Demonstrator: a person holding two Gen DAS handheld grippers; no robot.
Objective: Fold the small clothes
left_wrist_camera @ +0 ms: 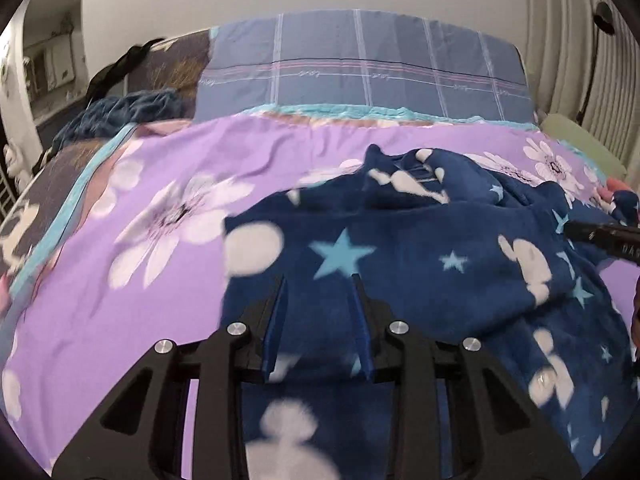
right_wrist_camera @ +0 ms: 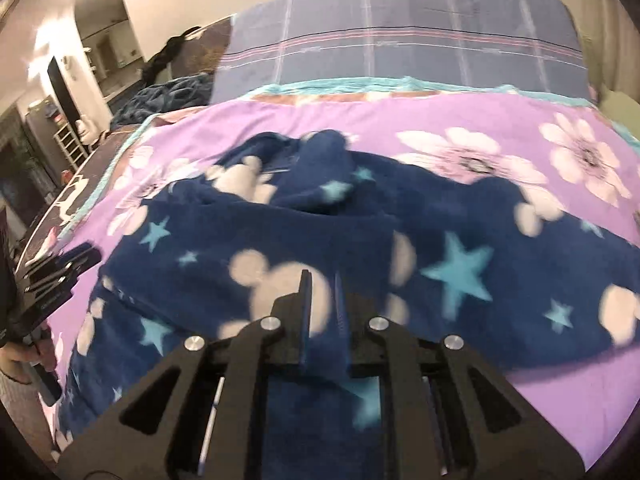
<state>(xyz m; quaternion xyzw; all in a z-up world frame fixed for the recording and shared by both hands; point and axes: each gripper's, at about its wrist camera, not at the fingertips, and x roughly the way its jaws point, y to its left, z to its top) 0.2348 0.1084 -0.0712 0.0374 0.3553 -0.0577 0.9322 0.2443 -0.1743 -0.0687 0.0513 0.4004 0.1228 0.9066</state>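
I am in a home bedroom: a bed with a purple flowered cover point(left_wrist_camera: 168, 240), a blue checked pillow point(left_wrist_camera: 360, 64), and curtains point(left_wrist_camera: 580, 60) beside it.

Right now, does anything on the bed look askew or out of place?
Only the navy star-print garment: it lies crumpled and bunched toward its far end on the purple floral bedspread, not flat. Nothing looks spilled or damaged.

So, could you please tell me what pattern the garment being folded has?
Navy fleece garment with light-blue stars and white mouse-head shapes; clearest in the right wrist view.
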